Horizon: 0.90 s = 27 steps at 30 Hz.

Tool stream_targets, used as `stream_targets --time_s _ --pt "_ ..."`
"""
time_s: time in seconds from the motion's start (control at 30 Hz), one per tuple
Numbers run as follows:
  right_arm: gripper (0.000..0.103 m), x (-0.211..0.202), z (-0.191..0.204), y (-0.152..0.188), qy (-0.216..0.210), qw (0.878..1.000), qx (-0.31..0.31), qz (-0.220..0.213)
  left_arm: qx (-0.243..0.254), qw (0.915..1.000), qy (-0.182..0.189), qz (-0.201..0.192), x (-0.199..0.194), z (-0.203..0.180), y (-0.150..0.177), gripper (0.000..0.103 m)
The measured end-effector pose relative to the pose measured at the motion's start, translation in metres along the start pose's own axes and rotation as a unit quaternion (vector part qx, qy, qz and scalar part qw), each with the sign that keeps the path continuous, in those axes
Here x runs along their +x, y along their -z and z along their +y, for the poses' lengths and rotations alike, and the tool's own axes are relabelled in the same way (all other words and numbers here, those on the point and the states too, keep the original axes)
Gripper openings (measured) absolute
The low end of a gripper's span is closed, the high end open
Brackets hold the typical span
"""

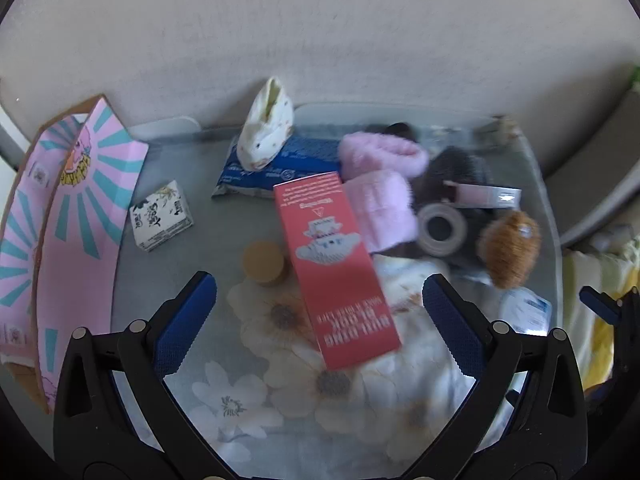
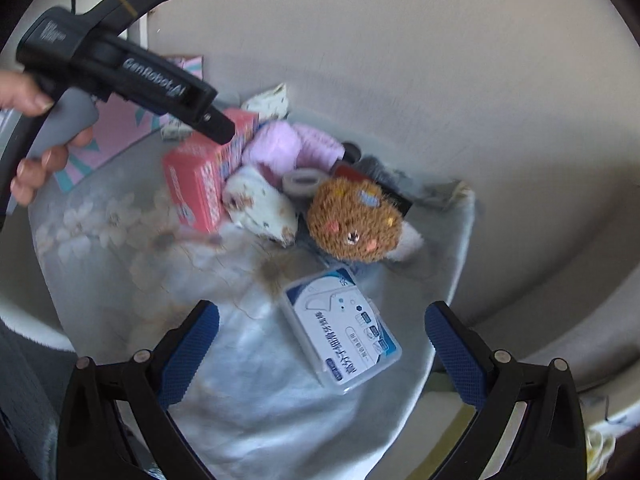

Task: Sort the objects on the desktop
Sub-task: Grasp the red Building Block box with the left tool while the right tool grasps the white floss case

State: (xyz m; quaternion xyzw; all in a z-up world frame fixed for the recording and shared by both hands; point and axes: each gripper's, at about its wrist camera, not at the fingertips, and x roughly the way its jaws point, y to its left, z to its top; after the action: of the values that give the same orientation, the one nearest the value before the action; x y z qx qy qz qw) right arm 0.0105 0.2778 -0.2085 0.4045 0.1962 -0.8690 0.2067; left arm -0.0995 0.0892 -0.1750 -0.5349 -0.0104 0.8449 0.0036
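Note:
My left gripper (image 1: 320, 320) stands open above the floral tablecloth (image 1: 248, 392), its blue pads either side of the near end of a long red box (image 1: 332, 264). Beyond lie a tan round lid (image 1: 265, 262), pink fluffy items (image 1: 380, 184), a tape roll (image 1: 442, 229), a brown plush (image 1: 508, 248) and a blue packet (image 1: 280, 164). My right gripper (image 2: 320, 344) is open over a clear plastic case with a blue-white label (image 2: 340, 328). The brown plush (image 2: 356, 220) and red box (image 2: 204, 184) lie further off.
A pink and teal cardboard box (image 1: 68, 232) lies at the left edge. A small white printed carton (image 1: 162, 216) sits near it. A white spotted cloth pouch (image 1: 264, 128) rests on the blue packet. A person's hand (image 2: 36, 136) holds the other gripper's handle. Wall behind.

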Motion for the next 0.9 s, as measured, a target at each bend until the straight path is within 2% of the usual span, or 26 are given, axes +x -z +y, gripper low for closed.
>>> stream_targets --time_s 0.1,0.2,0.37,0.4,0.5,0.57,0.63,0.9 --pt "0.100 0.013 -0.006 0.005 -0.017 0.999 -0.028 0.009 -0.016 0.9997 -0.010 0.015 0.012 0.001 -0.005 0.101" --pt "0.097 0.025 -0.009 0.008 -0.026 0.998 -0.057 0.017 -0.026 0.9989 -0.024 0.031 0.024 0.001 -0.008 0.093" --pt "0.086 0.041 -0.017 0.009 -0.045 0.996 -0.076 0.032 -0.043 0.9961 -0.036 0.068 0.040 0.002 -0.010 0.071" --pt "0.082 0.042 -0.017 0.009 -0.030 0.997 -0.055 0.038 -0.046 0.9957 -0.037 0.071 0.041 0.003 -0.010 0.070" --pt "0.074 0.044 -0.018 0.008 -0.046 0.996 -0.061 0.044 -0.048 0.9953 -0.034 0.077 0.039 0.003 -0.009 0.058" --pt "0.068 0.044 -0.016 0.008 -0.054 0.995 -0.069 0.047 -0.041 0.9956 -0.034 0.077 0.037 0.001 -0.008 0.042" --pt "0.060 0.045 -0.014 0.009 -0.063 0.994 -0.074 0.052 -0.025 0.9959 -0.038 0.078 0.035 -0.002 -0.007 0.040" --pt "0.058 0.027 -0.012 0.009 -0.063 0.995 -0.061 0.040 -0.025 0.9964 -0.020 0.078 0.024 0.010 -0.002 0.038"
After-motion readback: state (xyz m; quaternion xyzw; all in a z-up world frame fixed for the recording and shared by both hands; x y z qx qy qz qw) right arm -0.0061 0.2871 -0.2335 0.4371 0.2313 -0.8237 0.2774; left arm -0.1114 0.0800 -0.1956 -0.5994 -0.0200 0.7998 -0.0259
